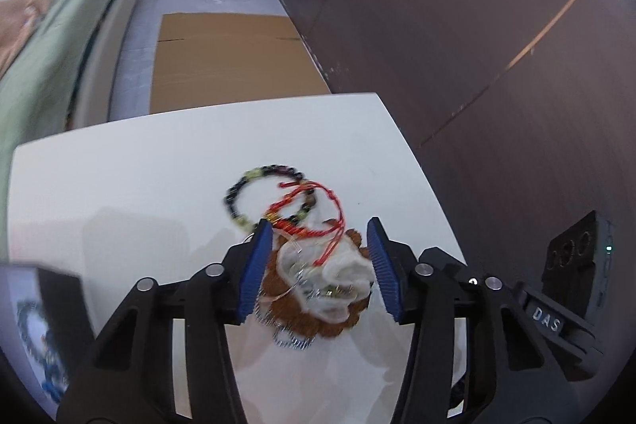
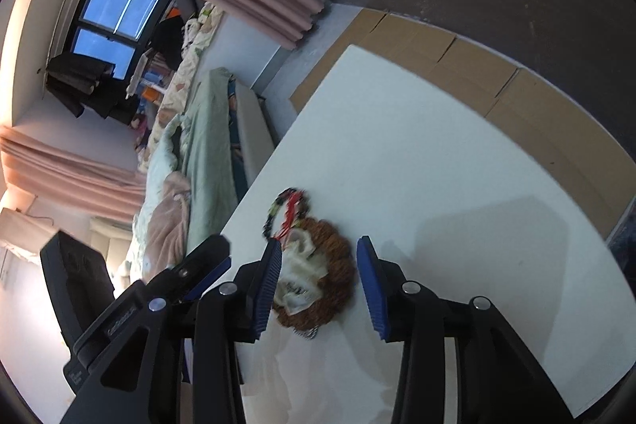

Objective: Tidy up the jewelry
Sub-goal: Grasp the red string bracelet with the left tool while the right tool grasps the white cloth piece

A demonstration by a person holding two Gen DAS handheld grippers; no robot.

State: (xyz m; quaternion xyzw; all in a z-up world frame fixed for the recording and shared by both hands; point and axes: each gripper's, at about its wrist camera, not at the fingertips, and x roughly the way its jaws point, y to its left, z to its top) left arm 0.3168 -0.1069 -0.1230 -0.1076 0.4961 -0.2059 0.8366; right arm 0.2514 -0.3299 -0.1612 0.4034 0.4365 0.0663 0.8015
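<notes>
1. We are looking down on the white tabletop (image 1: 119, 185), which is carrying one tangled heap of jewelry and, as far as both wrist views show, no box, tray or sorted row; we are judging that the organizing is only beginning.
2. We are bringing the left claw (image 1: 320, 267) over the heap; its blue pads are standing partly apart on either side of the brown doily (image 1: 278, 289), and we are seeing no pad pressing on anything, so it is gripping nothing.
3. We are holding the right claw (image 2: 320, 283) the same way from the other side: pads partly apart, the doily between them, nothing clamped.
4. The doily is lying flat near the tabletop's near edge, with the white gauze pouch (image 1: 342, 277) crumpled on top of it.
5. The beaded bracelet (image 1: 238, 201) is lying just beyond the doily, on bare tabletop.
6. The red cord bracelet (image 1: 326, 209) is crossing the beaded one and trailing onto the pouch, so the pieces are overlapping.
7. A thin silver chain (image 1: 290, 340) is peeking out from under the doily's near rim.
8. Every piece is waiting to be separated and laid out.
</notes>
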